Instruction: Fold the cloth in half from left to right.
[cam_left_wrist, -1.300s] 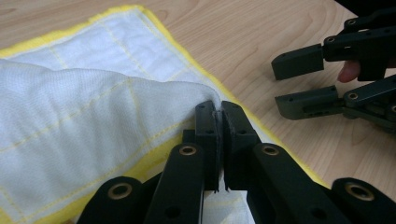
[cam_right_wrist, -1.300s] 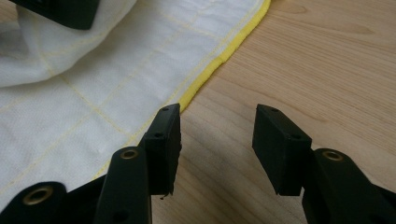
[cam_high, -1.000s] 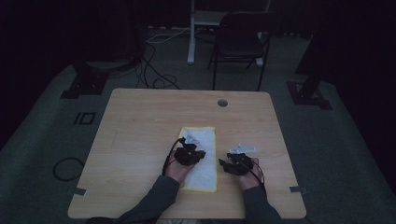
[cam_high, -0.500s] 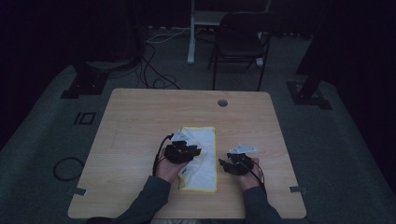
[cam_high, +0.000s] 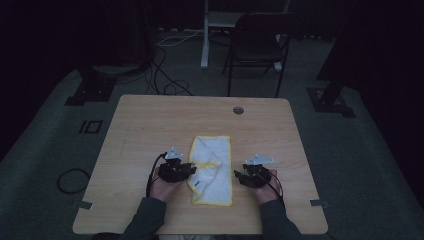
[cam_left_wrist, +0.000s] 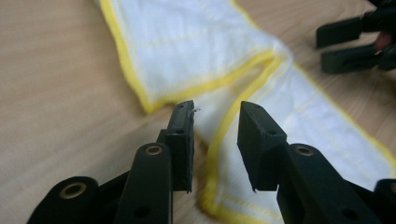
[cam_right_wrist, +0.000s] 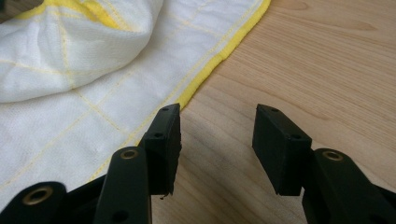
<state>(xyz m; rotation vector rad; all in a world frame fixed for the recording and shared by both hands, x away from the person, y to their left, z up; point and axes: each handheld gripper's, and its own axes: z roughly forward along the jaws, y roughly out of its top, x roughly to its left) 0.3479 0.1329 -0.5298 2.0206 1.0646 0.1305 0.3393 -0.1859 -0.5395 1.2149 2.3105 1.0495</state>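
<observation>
A white cloth (cam_high: 212, 167) with a yellow border lies rumpled and partly folded on the wooden table (cam_high: 150, 125). My left gripper (cam_high: 192, 171) sits at the cloth's left edge. In the left gripper view its jaws (cam_left_wrist: 215, 123) stand apart and have just been opening; the cloth's yellow hem (cam_left_wrist: 219, 135) lies loose beneath and between them, not pressed. My right gripper (cam_high: 239, 176) rests at the cloth's right edge. Its jaws (cam_right_wrist: 217, 126) are open over bare wood, just beside the yellow border (cam_right_wrist: 205, 72). The right gripper (cam_left_wrist: 348, 42) also appears far off in the left gripper view.
A round cable hole (cam_high: 238, 110) is near the table's far edge. Beyond the table stand a dark chair (cam_high: 260, 45) and a white post (cam_high: 205, 35). Cables (cam_high: 167, 75) trail on the grey floor.
My left gripper has slid left from over the cloth to its left edge, and its jaws have parted. The cloth's fold has dropped onto the table. The right gripper has not moved.
</observation>
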